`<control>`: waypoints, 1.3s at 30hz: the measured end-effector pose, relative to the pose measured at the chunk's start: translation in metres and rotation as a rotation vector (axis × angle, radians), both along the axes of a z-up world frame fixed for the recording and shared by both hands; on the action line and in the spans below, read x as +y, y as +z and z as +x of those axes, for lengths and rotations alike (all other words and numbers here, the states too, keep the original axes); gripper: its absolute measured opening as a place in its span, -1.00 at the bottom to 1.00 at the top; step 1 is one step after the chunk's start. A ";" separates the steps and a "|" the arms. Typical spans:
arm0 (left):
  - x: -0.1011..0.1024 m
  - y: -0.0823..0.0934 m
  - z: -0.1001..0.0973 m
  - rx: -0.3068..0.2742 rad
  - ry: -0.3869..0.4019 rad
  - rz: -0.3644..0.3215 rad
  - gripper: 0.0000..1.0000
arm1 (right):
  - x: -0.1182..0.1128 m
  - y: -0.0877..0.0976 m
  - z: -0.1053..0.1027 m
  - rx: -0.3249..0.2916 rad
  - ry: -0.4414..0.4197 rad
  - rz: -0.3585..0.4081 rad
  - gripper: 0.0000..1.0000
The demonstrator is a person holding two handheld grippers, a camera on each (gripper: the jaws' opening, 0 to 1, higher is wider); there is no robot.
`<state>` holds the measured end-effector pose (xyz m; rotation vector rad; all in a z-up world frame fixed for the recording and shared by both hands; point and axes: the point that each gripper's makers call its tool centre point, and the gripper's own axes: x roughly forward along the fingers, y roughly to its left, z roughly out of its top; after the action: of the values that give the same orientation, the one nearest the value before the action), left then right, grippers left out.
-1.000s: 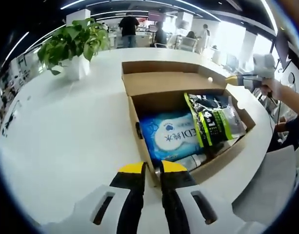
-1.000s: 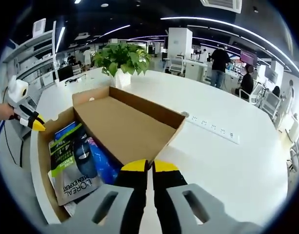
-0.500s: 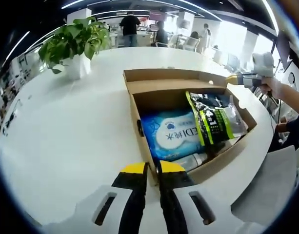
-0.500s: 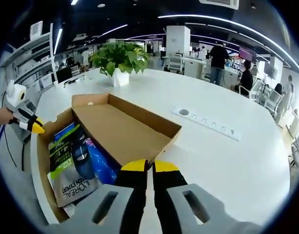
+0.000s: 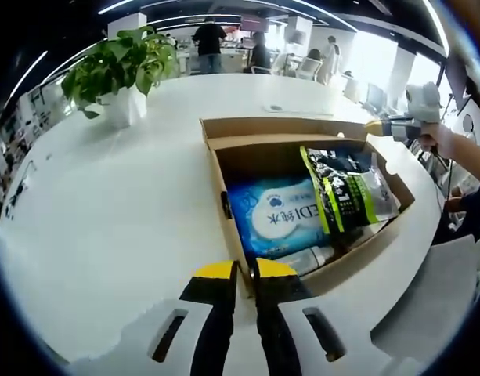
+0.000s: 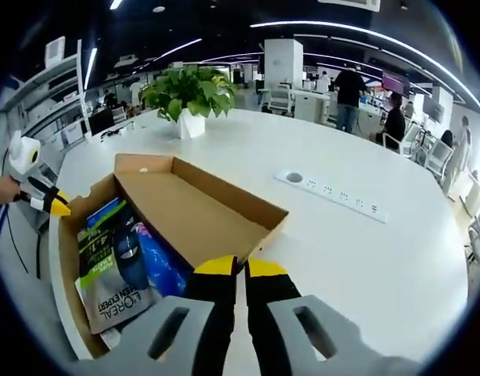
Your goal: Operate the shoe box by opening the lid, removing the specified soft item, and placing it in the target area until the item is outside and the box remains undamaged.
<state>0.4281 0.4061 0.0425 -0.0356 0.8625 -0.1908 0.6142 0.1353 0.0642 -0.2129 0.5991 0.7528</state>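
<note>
table: big white round-edged tabletop (image 5: 106, 211), carries everything; white power strip (image 6: 337, 193) lies on it well apart from box
box: brown cardboard shoe box (image 5: 232, 227) near table edge, open, contents showing
lid: hinged brown cardboard lid (image 6: 196, 211) thrown back flat-ish on far side of box, inside facing up
plant: green leafy plant in white pot (image 5: 118, 70), well apart from box
soft item: blue-and-white wet-wipes pack (image 5: 275, 213) lies in box, beside the near wall; which item is "specified" — can't tell, this is my guess
other contents: black/green/silver sachet packs (image 5: 345, 188) lie partly over wipes pack's edge; small pale tube (image 5: 306, 258) below it
L gripper: black jaws w/ yellow tips (image 5: 238, 272), pressed together, nothing between them; tips just at box's near corner
R gripper: same build (image 6: 240, 269), jaws together, empty, at lid's edge
step: lid-opening looks done; removal not yet begun
next: spread one gripper's jaws, go down into box, pinch wipes pack by an edge clear of sachets, lift w/o dragging on cardboard wall
</note>
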 end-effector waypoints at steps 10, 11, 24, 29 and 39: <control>0.000 0.003 0.000 0.001 -0.018 0.013 -0.88 | 0.000 0.003 -0.004 0.014 -0.021 0.015 -0.93; 0.000 0.004 0.000 -0.001 -0.021 0.014 -0.88 | 0.000 0.004 -0.005 0.009 -0.021 0.015 -0.92; -0.012 0.023 0.020 -0.045 -0.070 0.017 -0.73 | -0.004 0.022 -0.022 0.000 0.001 0.054 -0.79; -0.026 0.023 0.029 -0.046 -0.113 0.007 -0.70 | 0.000 0.028 -0.034 0.001 0.028 0.062 -0.72; -0.051 0.012 0.038 -0.009 -0.203 -0.035 -0.60 | 0.009 0.025 -0.061 0.028 0.092 0.050 -0.52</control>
<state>0.4666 0.3553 0.0546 0.0199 0.8535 -0.3961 0.5533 0.1440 0.0888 -0.1850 0.5991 0.8597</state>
